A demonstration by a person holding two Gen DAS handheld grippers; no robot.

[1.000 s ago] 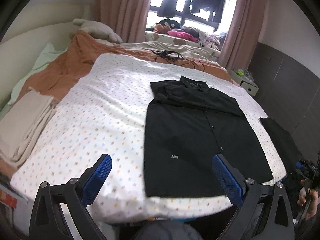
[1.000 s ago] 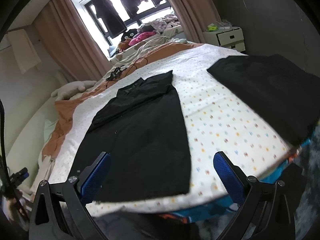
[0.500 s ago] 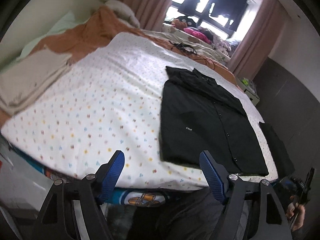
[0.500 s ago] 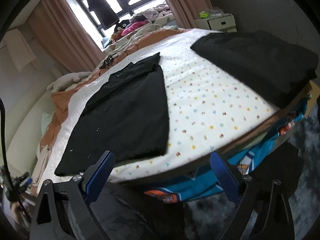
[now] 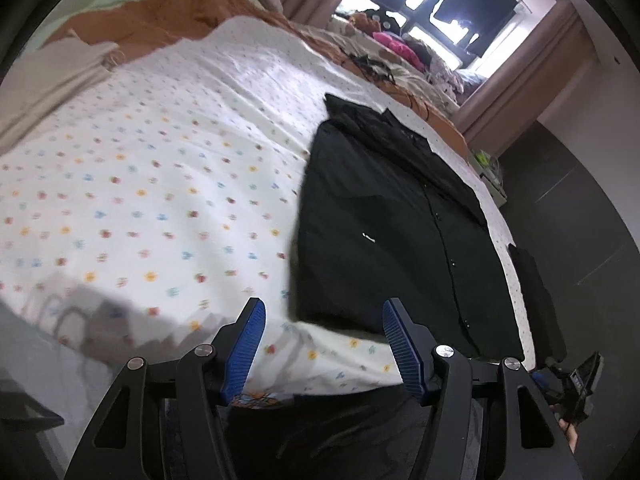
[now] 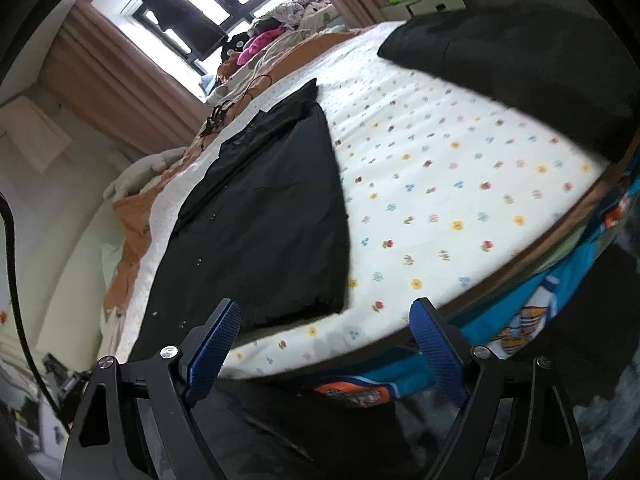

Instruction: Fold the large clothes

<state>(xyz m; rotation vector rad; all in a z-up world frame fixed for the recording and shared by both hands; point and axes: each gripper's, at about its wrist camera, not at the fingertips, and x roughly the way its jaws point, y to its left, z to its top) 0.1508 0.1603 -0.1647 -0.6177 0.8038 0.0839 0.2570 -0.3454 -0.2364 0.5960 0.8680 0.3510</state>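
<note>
A black button-up shirt [image 5: 384, 232] lies flat on the dotted white bedsheet [image 5: 160, 184], sleeves folded in, hem toward the near bed edge. It also shows in the right wrist view [image 6: 264, 224]. My left gripper [image 5: 324, 344] is open and empty, just short of the shirt's near left hem corner. My right gripper [image 6: 326, 344] is open and empty, low at the bed edge by the shirt's near right hem corner.
A folded pile of black clothes [image 6: 520, 52] lies on the bed's right side, also seen in the left wrist view [image 5: 536, 304]. Folded beige cloth [image 5: 44, 76] and an orange blanket [image 5: 180, 12] lie at the left. A blue patterned sheet [image 6: 520, 320] hangs below the mattress.
Both grippers have dropped lower and moved in toward the shirt's hem at the near bed edge. The left jaws have narrowed somewhat. The shirt has not moved.
</note>
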